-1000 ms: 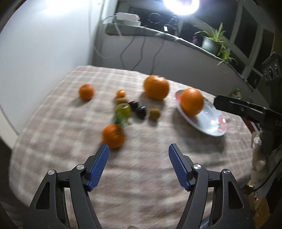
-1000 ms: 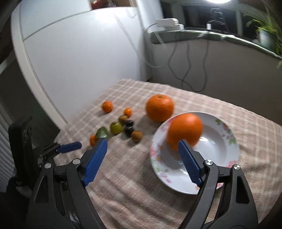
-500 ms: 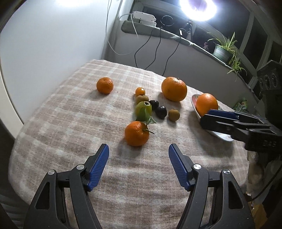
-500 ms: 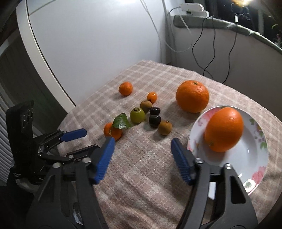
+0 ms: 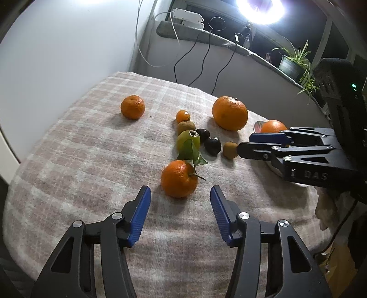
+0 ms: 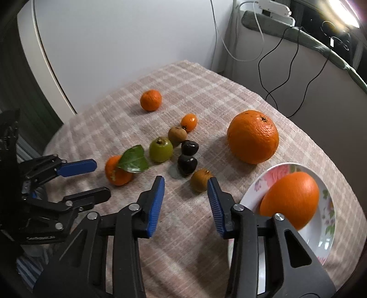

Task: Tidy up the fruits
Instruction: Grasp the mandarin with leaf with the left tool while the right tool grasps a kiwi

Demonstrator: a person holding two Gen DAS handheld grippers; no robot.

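My left gripper (image 5: 180,194) is open, just short of a leafy mandarin (image 5: 179,178) that lies on the checked cloth. My right gripper (image 6: 185,185) is open and empty, close to a small brown fruit (image 6: 201,180); it shows at the right of the left wrist view (image 5: 247,146). A flowered plate (image 6: 325,238) at the right holds one orange (image 6: 291,199). A large orange (image 6: 253,136), a mandarin (image 6: 151,100), a kumquat (image 6: 189,121), a green fruit (image 6: 161,149), another brown fruit (image 6: 177,135) and two dark fruits (image 6: 187,163) lie loose on the cloth.
A white wall (image 5: 57,45) stands to the left and a ledge (image 5: 229,43) with cables, a power strip and a potted plant (image 5: 293,64) runs behind the table. A bright lamp (image 5: 261,9) shines at the back. The cloth's front edge (image 5: 18,252) drops off near me.
My left gripper has moved forward to the leafy mandarin. My right gripper has swung left from the plate toward the small fruits and has narrowed a little.
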